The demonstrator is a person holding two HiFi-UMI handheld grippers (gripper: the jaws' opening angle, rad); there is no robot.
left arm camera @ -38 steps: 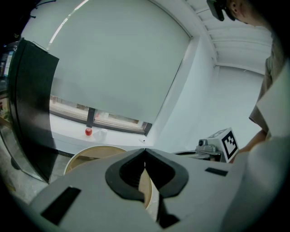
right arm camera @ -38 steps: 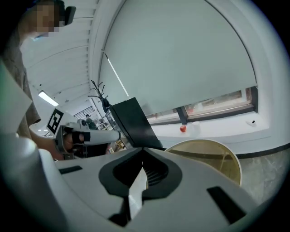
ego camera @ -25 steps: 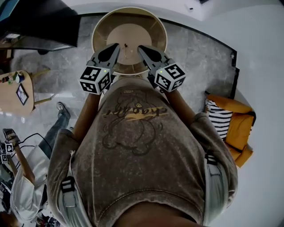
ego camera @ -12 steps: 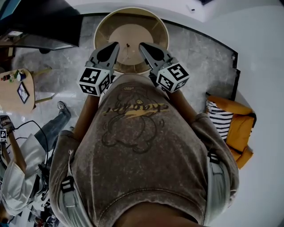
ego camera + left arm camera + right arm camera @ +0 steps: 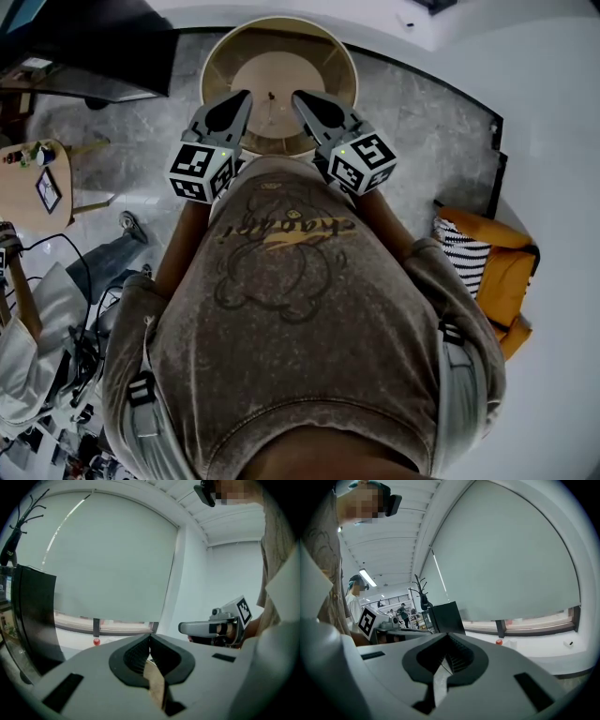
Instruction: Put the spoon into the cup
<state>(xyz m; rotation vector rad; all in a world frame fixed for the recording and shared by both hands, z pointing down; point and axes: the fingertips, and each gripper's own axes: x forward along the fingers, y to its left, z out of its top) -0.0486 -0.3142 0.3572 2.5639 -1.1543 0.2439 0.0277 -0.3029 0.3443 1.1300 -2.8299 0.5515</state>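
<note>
left gripper (image 5: 242,97): jaws pressed together, tip to tip, with nothing pinched; through the slit behind the pads only a strip of beige shows.
right gripper (image 5: 300,97): jaws likewise closed on nothing, held just beside the left gripper, the two tips near each other and nearly level.
beneath the grippers: a round table (image 5: 336,66) with a raised edge lies below and ahead of both tips; a small dark speck (image 5: 269,96) sits on it between the two tips, too small to name.
spoon and cup: neither shows in any view, so where they lie, and whether the spoon already stands in the cup, cannot be told.
ahead of the grippers: both gripper views look out at a window blind (image 5: 108,559), not down at the table top.
risk, closed jaws: brought down on a spoon as they stand, shut tips would likely shove it aside rather than take it.
risk, aim: with both cameras pointing over the table, a reach downward would be poorly guided and could clip the raised edge or tip a cup.
risk, crowding: the tips sit close together, so a swing of either one inward could knock the other.
</note>
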